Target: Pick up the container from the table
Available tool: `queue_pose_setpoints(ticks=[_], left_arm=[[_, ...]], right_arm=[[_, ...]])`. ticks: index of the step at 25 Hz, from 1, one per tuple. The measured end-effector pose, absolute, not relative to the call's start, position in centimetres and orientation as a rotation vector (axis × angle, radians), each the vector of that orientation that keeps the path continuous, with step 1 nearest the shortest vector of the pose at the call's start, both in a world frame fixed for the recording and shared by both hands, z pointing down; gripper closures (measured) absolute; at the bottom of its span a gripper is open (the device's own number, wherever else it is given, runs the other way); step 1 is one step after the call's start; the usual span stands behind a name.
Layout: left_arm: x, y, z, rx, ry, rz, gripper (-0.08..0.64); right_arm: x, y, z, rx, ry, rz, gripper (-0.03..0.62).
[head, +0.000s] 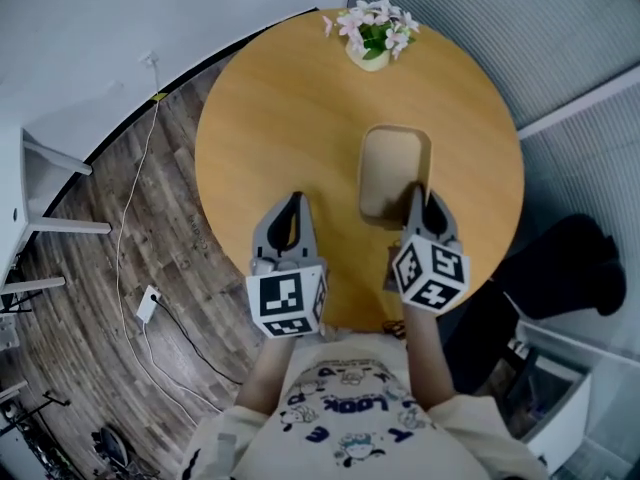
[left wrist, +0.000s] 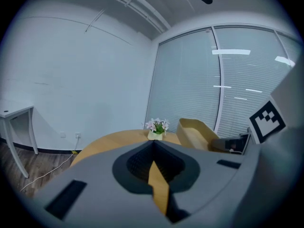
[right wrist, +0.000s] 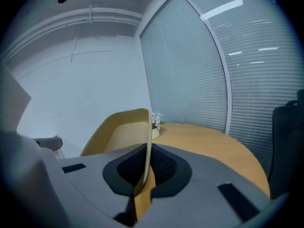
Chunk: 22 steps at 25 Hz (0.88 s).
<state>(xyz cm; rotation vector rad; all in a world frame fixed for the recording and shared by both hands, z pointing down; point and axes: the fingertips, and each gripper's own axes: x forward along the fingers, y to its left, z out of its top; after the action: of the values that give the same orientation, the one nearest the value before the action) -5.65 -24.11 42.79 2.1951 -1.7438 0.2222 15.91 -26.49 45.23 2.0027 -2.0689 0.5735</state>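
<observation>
The container (head: 393, 168), a shallow tan tray with rounded corners, is seen over the round wooden desk (head: 270, 118), near its right half and well short of the small pot of flowers (head: 372, 30) at the far edge. The grasp is judged to be made: in the right gripper view the right tool (right wrist: 145, 148) is clenched on the container's thin near wall, whose edge runs upright between the two dark pads while the hollow of the tray opens to the left of it. Whether the base has left the desk cannot be told from the head view. In the two gripper views the tray looks tipped rather than flat, so the lift is judged to be begun at most. What is left is to raise it clear of the desk and hold it level.

The left tool (head: 292, 206) is held above the desk's near edge, just beside the right one and apart from the container. Its jaws are drawn together at the tips with nothing between them, only a sliver of desk being seen through the gap behind. From the left gripper view the container is found ahead and to the right, next to the right tool's marker cube.
</observation>
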Motion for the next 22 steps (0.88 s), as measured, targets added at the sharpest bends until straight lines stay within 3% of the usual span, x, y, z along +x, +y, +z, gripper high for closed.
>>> queue_pose_setpoints(ticks=[22], left_arm=[[-9.5,-19.5,32.7,2.32,-1.857,-0.023,0.558]], right_arm=[[11.1,-21.7,35.2,2.068,-2.258,0.341,0.578]])
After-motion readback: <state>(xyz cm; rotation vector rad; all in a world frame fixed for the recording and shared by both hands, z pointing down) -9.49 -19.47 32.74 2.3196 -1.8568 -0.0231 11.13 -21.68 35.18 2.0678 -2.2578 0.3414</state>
